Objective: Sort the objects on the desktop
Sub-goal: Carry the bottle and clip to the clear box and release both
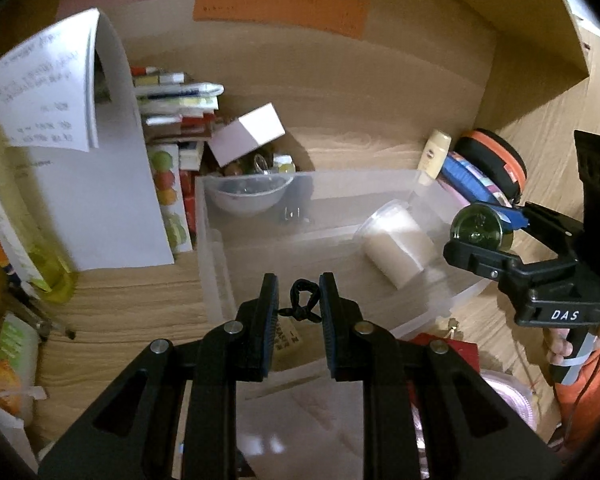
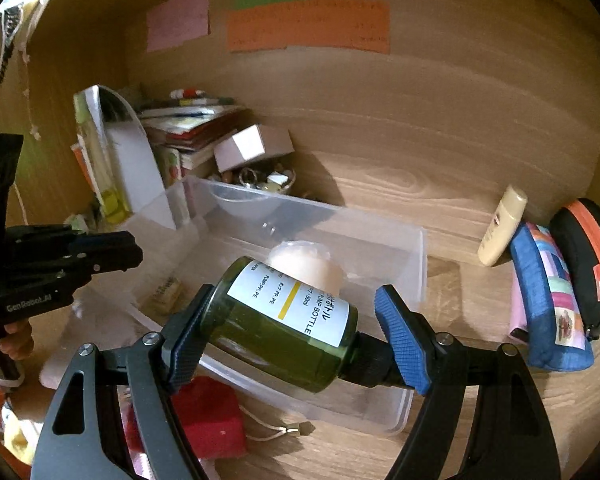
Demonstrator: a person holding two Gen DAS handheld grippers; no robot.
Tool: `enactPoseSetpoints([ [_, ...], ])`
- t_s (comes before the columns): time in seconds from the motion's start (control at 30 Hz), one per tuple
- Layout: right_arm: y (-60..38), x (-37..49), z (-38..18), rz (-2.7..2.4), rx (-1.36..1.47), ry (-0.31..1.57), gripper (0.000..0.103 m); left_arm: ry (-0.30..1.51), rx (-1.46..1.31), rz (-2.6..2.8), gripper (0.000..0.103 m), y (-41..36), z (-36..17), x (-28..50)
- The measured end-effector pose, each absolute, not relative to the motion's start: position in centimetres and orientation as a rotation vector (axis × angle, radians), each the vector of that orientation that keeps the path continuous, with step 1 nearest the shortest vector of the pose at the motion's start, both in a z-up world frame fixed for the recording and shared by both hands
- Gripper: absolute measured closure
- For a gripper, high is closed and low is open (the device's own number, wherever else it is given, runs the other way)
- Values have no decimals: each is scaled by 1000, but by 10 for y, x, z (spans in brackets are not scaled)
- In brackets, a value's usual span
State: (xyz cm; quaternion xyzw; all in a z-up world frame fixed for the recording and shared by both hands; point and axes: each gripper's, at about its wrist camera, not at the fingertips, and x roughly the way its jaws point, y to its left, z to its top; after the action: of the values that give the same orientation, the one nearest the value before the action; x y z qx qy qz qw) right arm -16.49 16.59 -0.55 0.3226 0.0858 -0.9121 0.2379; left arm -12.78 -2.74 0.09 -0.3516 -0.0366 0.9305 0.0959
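Left tool point(image 1: 299, 312) pinching black cord point(image 1: 303, 304) | right tool point(image 2: 290, 334) clamping green bottle point(image 2: 280, 320) | above clear bin point(image 2: 412, 256)

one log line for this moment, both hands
left hand-held gripper: shut on black cord | right hand-held gripper: shut on green pump bottle | over clear plastic bin

The green bottle point(image 2: 284, 320) carries a white label reading "PUMP BOTTLE", with "PP, PE" in small print. The right tongs' point(image 1: 482, 240) body is marked "DAS". The left tongs' point(image 2: 112, 248) body reads "GenRobot.AI".
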Motion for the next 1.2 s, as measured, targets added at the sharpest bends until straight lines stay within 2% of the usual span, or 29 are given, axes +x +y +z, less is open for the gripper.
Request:
enactPoseSetpoints([
  [0.4,162,-172,-24,-2458,960,232,26,-16,-1031,2769,83,-15,-8,-130],
  [0.7,165,-172,-24,-2450,972,204,26,-4,-1012,2790,77,-16,-9,-130],
  [0.9,165,-173,-24,-2472,968,208,19,-6,-1005,2786,75,-16,-8,-129],
  [1.07,165,-174,-23,-2472,969,210,17,-35,-987,2740,60,-15,-6,-125],
  [1.17,165,-173,-22,-2475,959,211,17,19,-955,2766,35,-9,-3,-120],
  [1.2,165,-172,-22,-2482,949,214,17,39,-949,2779,35,-7,-3,-119],
])
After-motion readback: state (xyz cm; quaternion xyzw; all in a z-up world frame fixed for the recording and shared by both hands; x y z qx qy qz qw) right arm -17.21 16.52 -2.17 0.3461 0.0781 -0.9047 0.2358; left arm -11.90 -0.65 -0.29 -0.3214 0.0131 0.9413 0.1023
